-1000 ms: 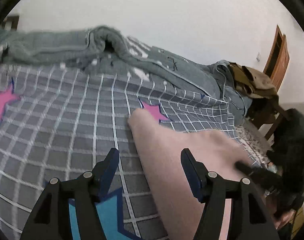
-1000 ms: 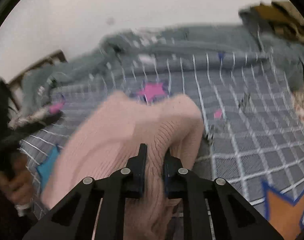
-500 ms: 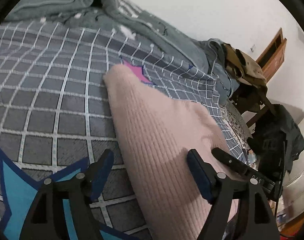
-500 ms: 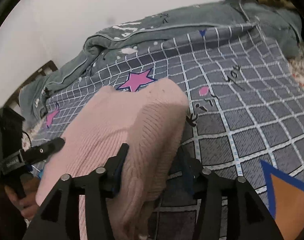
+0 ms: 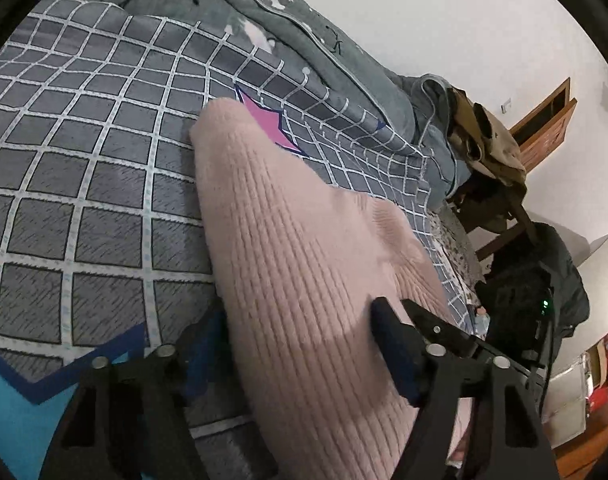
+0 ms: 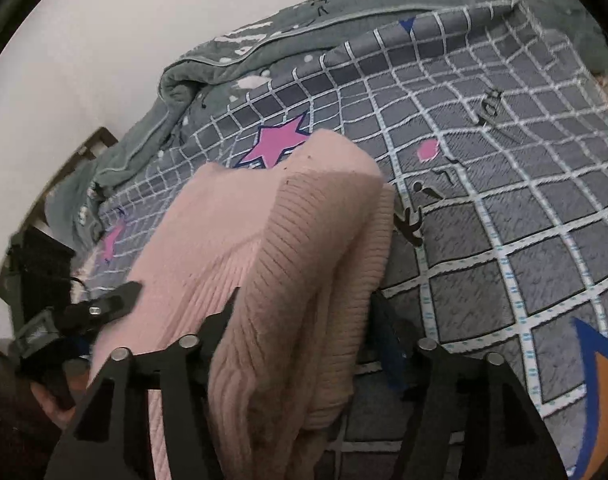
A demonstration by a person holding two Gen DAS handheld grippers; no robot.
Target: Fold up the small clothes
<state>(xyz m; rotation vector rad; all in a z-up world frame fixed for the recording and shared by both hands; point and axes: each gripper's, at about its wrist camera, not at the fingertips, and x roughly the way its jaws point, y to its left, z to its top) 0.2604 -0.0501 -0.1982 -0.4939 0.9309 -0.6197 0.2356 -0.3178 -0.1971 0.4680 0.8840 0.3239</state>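
Sweater: pink knit sweater lies folded on the checked bed cover.
Left gripper: jaws wide, straddling the sweater's near edge, likely to flatten it.
Right gripper: jaws wide around the doubled fold.
Beyond the sweater: grey quilt, bunched clear.

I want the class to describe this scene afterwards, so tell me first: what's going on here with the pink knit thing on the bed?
A person with a handheld gripper in each hand is folding a pink ribbed knit garment on a grey checked bedspread with star prints. The left gripper and the right gripper are both open, each straddling an edge of the garment without clamping it. A folded layer lies along the garment's right side. A rumpled grey quilt lies behind.
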